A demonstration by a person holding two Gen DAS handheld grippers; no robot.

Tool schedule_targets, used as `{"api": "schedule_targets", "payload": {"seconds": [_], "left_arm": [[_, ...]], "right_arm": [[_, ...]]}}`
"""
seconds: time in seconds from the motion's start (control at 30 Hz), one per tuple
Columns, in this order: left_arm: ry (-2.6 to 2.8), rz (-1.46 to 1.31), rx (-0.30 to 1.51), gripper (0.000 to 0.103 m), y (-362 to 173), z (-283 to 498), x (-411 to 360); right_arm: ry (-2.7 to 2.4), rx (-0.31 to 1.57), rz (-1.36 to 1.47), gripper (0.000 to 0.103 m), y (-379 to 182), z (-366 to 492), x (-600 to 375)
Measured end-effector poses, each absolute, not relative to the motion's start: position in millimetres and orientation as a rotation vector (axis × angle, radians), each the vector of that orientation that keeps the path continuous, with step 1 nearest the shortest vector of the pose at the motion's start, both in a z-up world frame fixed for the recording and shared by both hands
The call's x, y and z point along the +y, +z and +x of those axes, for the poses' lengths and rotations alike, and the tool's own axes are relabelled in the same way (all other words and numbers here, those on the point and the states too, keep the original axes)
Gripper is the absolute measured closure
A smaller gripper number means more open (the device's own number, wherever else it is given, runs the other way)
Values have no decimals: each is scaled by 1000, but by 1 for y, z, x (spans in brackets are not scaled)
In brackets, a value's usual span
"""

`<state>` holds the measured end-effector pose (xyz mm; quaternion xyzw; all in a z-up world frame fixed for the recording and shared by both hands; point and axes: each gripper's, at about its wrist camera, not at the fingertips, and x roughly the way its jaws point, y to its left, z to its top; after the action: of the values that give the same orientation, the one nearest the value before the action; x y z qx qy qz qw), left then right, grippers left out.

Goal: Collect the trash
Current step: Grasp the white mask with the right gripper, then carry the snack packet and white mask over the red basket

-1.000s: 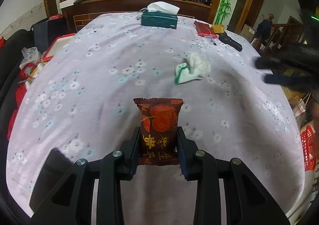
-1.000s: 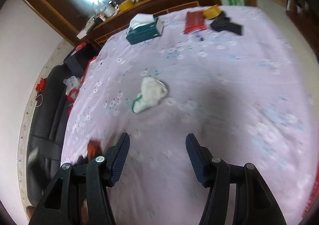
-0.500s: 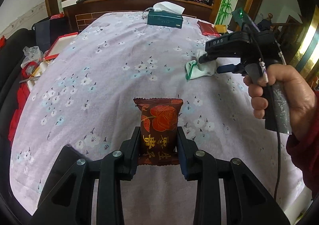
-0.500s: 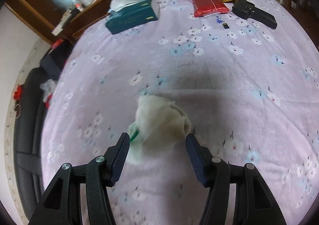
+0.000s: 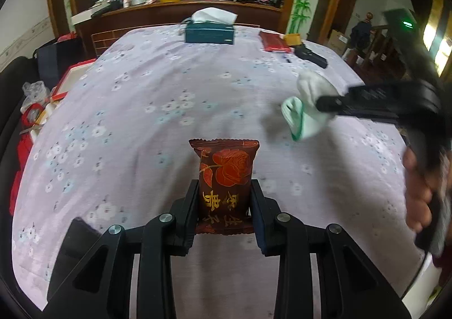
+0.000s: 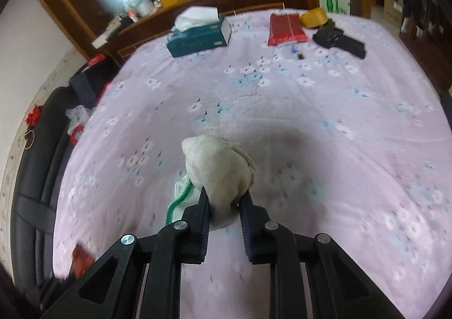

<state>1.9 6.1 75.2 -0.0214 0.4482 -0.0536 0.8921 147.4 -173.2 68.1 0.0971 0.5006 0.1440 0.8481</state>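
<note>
Since the earlier frames the right gripper (image 6: pixel 224 201) has swung in from the right edge of the table and come down over the crumpled white glove (image 6: pixel 219 177); its jaws have just been closing and now pinch the glove's near end, so the cloth bulges out ahead of the pads. That grip on the bunched middle looks chosen so that the loose, floppy piece comes up in one lump, though the green-trimmed cuff hangs free to the left. In the left wrist view the glove (image 5: pixel 306 104) sits right of centre on the flowered tablecloth (image 5: pixel 158 126), seemingly just off the cloth, with the person's hand (image 5: pixel 421 191) blurred at the right edge. The left gripper (image 5: pixel 225 206) is clamped on a dark red snack wrapper (image 5: pixel 225 177), held upright above the near part of the table, probably parked there so both pieces go to the bin together. The wrapper shows a red rose and gold characters. A tissue box (image 6: pixel 199 33) stands at the far edge.
</note>
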Motion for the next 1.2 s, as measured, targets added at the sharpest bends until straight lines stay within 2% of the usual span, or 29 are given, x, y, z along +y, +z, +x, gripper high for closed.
{"api": "schedule_targets", "payload": {"seconds": [0.6,1.2], "left_arm": [[-262,58,881,71,100,-25,-106],[-408,144,803,71,126,-35,-195]], "right_arm": [[191,979,291,82,99,-16,-303],[52,890,364,82,128,-78,-387]]}}
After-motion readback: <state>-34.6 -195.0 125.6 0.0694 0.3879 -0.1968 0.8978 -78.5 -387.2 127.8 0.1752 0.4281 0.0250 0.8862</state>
